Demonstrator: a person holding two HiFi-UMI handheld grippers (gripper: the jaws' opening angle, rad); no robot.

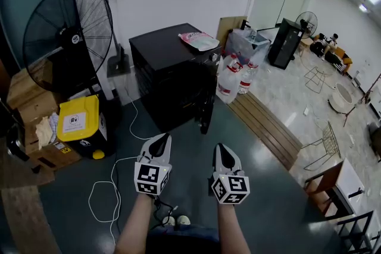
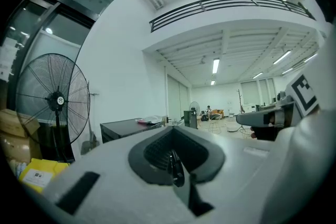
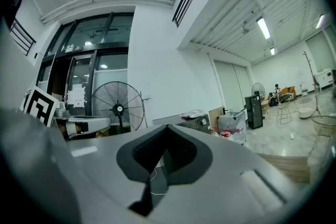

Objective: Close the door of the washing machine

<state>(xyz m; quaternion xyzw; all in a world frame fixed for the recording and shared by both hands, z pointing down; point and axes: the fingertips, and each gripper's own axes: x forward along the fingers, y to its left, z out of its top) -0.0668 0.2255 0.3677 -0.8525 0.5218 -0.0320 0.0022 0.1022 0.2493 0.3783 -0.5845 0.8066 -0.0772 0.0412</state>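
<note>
The washing machine (image 1: 172,77) is a black box that stands by the white wall, ahead of both grippers. A dark panel (image 1: 206,113) juts out at its front right corner; it looks like the door standing open, seen edge-on. My left gripper (image 1: 161,140) and right gripper (image 1: 221,149) are held level side by side over the dark floor, well short of the machine and touching nothing. Both are shut with nothing between the jaws. The left gripper view shows the machine's top (image 2: 126,126) far off beyond the shut left gripper (image 2: 175,164). The right gripper view shows the machine (image 3: 192,122) beyond the right gripper (image 3: 160,162).
A big floor fan (image 1: 67,33) stands left of the machine, with a yellow bin (image 1: 80,122) and cardboard boxes (image 1: 27,92) below it. Water bottles (image 1: 229,77) sit to the machine's right beside wooden boards (image 1: 268,128). A white cable (image 1: 113,187) loops on the floor. A packet (image 1: 199,40) lies on the machine.
</note>
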